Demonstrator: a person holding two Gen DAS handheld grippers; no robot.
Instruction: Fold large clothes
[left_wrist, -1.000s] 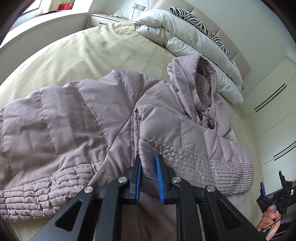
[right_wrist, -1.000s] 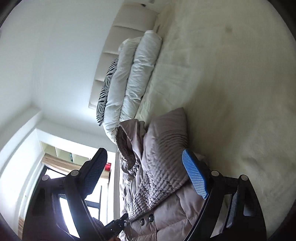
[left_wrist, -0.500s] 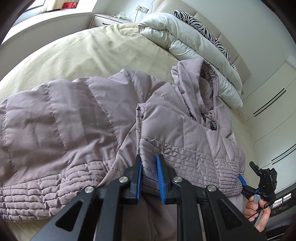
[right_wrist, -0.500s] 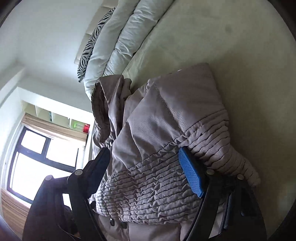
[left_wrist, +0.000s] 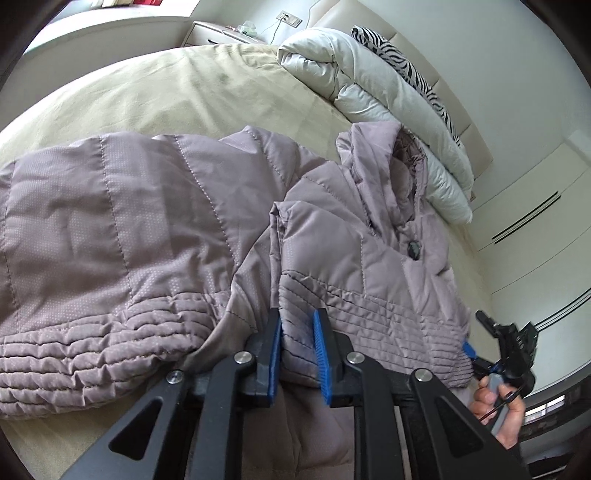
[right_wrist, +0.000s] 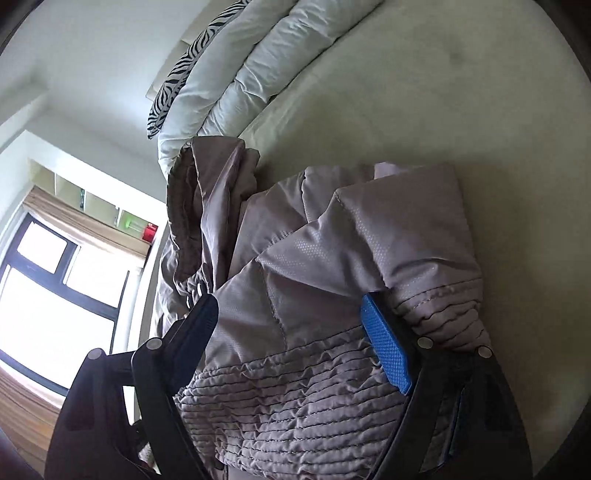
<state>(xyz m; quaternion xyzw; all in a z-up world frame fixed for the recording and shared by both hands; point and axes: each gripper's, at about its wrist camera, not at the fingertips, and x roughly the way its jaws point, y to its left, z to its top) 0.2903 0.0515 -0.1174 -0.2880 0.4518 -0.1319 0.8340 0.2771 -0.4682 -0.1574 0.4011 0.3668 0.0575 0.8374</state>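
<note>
A mauve quilted hooded jacket (left_wrist: 155, 229) lies on the bed (left_wrist: 155, 92), hood toward the pillows, one sleeve spread to the left. My left gripper (left_wrist: 297, 350) is shut on the jacket's ribbed hem, pinching a fold between its blue pads. My right gripper (right_wrist: 291, 347) is open, its jaws wide apart around the ribbed hem of the jacket (right_wrist: 295, 398) at the other side; the fabric lies between the pads without being squeezed. The right gripper also shows in the left wrist view (left_wrist: 480, 350), held in a hand at the hem's right corner.
A folded white duvet (left_wrist: 369, 92) and a zebra-print pillow (left_wrist: 399, 51) lie at the headboard. A nightstand (left_wrist: 221, 33) stands beyond the bed. Wardrobe doors (left_wrist: 535, 221) are at the right. A window (right_wrist: 55, 288) is behind the right gripper.
The right gripper has moved in from beside the bed onto the jacket's hem, which now lies between its open jaws. The left gripper keeps its hold, shifted slightly.
</note>
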